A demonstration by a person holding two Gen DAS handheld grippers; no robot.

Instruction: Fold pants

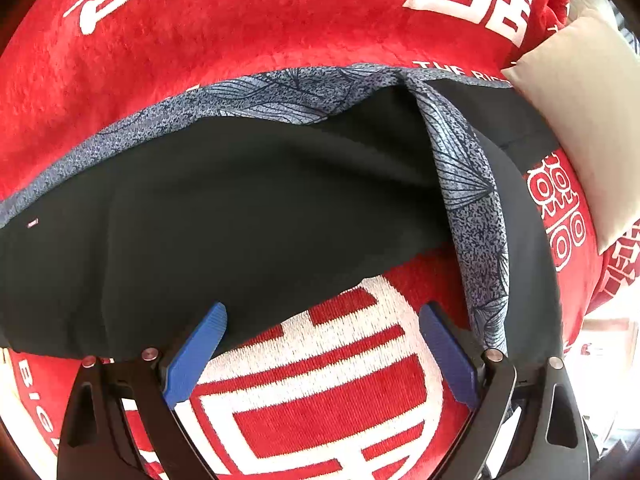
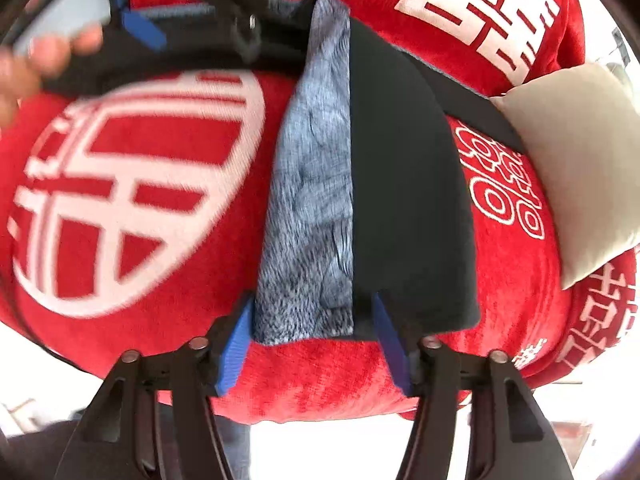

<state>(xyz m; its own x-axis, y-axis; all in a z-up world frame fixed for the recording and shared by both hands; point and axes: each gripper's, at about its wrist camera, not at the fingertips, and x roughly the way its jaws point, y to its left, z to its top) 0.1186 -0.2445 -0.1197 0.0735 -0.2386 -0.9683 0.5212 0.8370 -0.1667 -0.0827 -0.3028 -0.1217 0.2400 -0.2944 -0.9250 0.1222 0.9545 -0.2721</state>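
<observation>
Here, pants point(image 1: 208, 216) seemingly atop blanket point(image 1: 192, 44)

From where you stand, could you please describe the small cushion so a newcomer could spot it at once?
Start at the red blanket with large white characters that covers the whole surface. Follow the black pants to their far right end; the cushion lies there on the blanket. It is the only plain beige thing, with no print.

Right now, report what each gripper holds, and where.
Nothing held. The right gripper straddles the near end of the pants unpinched; the left gripper stands open.
</observation>
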